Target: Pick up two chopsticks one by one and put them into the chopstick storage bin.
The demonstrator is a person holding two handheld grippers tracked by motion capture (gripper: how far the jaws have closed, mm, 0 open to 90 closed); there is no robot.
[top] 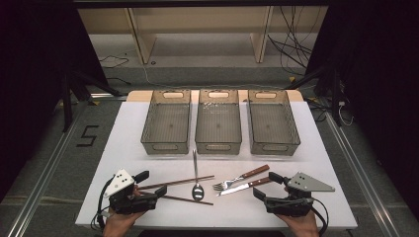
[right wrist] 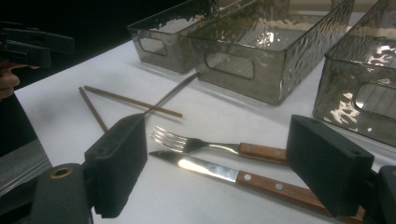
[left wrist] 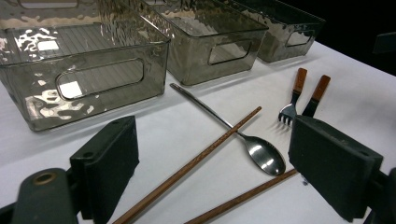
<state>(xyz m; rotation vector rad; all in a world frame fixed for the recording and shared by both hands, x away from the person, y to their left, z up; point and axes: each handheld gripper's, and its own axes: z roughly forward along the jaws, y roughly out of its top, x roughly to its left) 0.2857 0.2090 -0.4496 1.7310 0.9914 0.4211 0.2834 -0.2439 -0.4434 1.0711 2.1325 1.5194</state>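
Both of our hand-held black two-jaw grippers rest low at the near edge of a white matte table (top: 148, 118), each with its blocky jaws standing wide apart and nothing between the pads. Our left gripper (top: 146, 186) sits at the near left, its jaws framing the near ends of two slim brown wooden chopsticks (left wrist: 196, 161), which lie just in front of it without touching; the two sticks spread apart toward the middle of the table. Across the upper chopstick lies one long-handled polished steel spoon (left wrist: 264, 154), its oval bowl toward us and its thin handle pointing at the bins. Our right gripper (top: 265, 188) sits at the near right, and just ahead of its jaws lie one steel fork with a wooden riveted handle (right wrist: 205, 144) and one steel table knife with a matching wooden handle (right wrist: 224, 172), side by side and close together. Beyond all the cutlery stand three smoky translucent plastic bins (top: 218, 123), rectangular, rippled on the walls, ribbed on the floor, with cut-out handles, in one row.
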